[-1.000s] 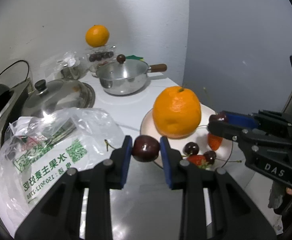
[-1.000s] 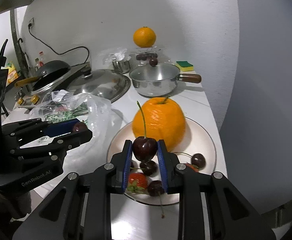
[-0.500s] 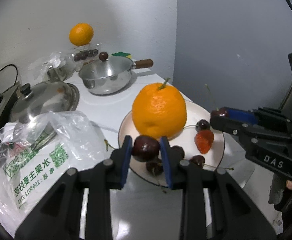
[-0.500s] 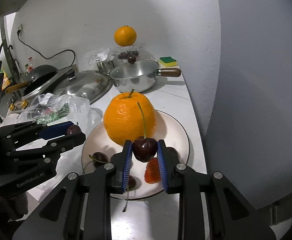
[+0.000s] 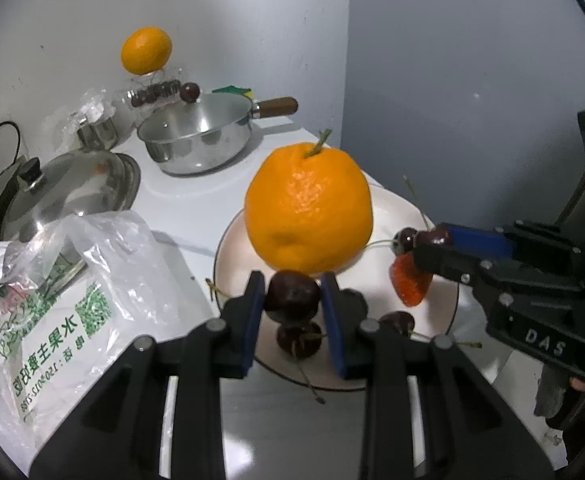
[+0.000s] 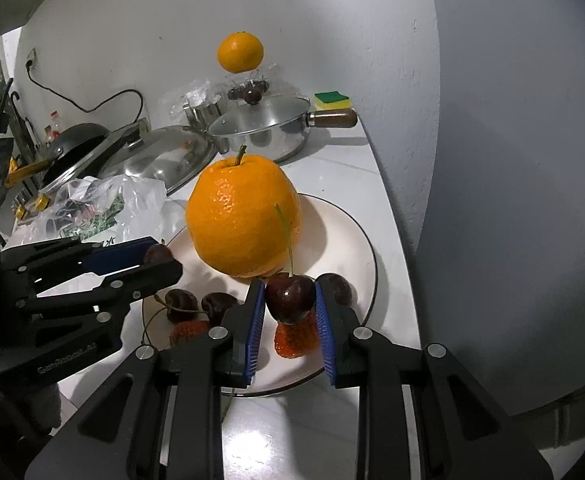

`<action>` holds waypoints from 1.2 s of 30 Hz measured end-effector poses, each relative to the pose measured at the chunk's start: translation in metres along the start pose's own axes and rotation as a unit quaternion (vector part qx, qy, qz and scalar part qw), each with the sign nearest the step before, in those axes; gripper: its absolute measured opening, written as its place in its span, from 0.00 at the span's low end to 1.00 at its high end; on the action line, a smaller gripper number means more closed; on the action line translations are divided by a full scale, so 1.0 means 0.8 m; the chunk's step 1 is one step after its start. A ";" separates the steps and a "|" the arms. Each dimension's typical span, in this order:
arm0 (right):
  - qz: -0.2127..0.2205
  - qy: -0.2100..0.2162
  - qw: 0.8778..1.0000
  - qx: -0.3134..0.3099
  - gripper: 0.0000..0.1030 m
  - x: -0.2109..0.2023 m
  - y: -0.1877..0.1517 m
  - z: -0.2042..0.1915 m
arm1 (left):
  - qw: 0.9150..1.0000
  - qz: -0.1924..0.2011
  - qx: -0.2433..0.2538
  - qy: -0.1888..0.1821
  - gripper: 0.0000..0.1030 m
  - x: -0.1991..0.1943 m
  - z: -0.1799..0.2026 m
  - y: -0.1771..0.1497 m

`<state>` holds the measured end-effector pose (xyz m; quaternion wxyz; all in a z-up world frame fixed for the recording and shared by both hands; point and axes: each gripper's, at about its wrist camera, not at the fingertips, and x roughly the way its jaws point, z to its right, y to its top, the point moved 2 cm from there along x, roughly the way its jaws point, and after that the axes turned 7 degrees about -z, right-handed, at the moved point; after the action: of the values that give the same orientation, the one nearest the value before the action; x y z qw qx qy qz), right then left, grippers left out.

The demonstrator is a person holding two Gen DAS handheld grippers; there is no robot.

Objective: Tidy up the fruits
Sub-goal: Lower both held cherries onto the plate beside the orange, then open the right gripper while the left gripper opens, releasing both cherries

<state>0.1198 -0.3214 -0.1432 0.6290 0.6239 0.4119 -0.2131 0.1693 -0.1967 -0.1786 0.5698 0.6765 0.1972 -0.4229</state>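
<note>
Over plate (image 6: 356, 240): right claw (image 6: 290, 312) pinching stemmed cherry (image 6: 290, 298), stem upright.

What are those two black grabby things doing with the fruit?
A person is sorting fruit with a tool in each hand. The left tool pinches a dark cherry, and the right tool pinches another cherry with a long stem. Both hang over the white plate, where a big orange, loose cherries and strawberries already lie.
</note>
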 end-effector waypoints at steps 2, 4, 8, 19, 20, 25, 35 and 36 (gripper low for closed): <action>-0.002 0.006 1.000 -0.004 0.26 0.003 -0.002 -0.005 | 1.000 -0.003 -0.001 -0.001 0.29 0.004 0.000 -0.001; -0.005 0.009 1.000 -0.004 0.26 0.005 -0.003 -0.007 | 1.000 -0.005 -0.001 -0.002 0.29 0.006 0.001 -0.001; -0.010 0.011 1.000 -0.004 0.26 0.010 -0.003 -0.009 | 1.000 -0.007 -0.002 -0.007 0.29 0.009 0.001 -0.003; -0.018 0.010 1.000 -0.020 0.26 0.019 -0.003 -0.021 | 1.000 -0.011 -0.004 -0.026 0.30 0.013 0.002 -0.005; -0.019 0.009 1.000 -0.021 0.26 0.020 -0.003 -0.022 | 1.000 -0.012 -0.004 -0.027 0.30 0.012 0.002 -0.006; -0.020 0.007 0.999 -0.024 0.26 0.020 -0.002 -0.025 | 0.999 -0.013 -0.005 -0.035 0.30 0.011 0.002 -0.006; -0.019 0.003 1.000 -0.023 0.26 0.017 -0.001 -0.027 | 0.999 -0.010 -0.002 -0.033 0.31 0.003 0.001 -0.011; -0.019 0.002 1.000 -0.023 0.26 0.017 -0.001 -0.027 | 0.999 -0.009 -0.004 -0.032 0.31 0.001 0.000 -0.011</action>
<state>0.1213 -0.2973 -0.1516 0.6378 0.6021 0.4298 -0.2142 0.1632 -0.1941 -0.1846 0.5747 0.6588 0.1867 -0.4482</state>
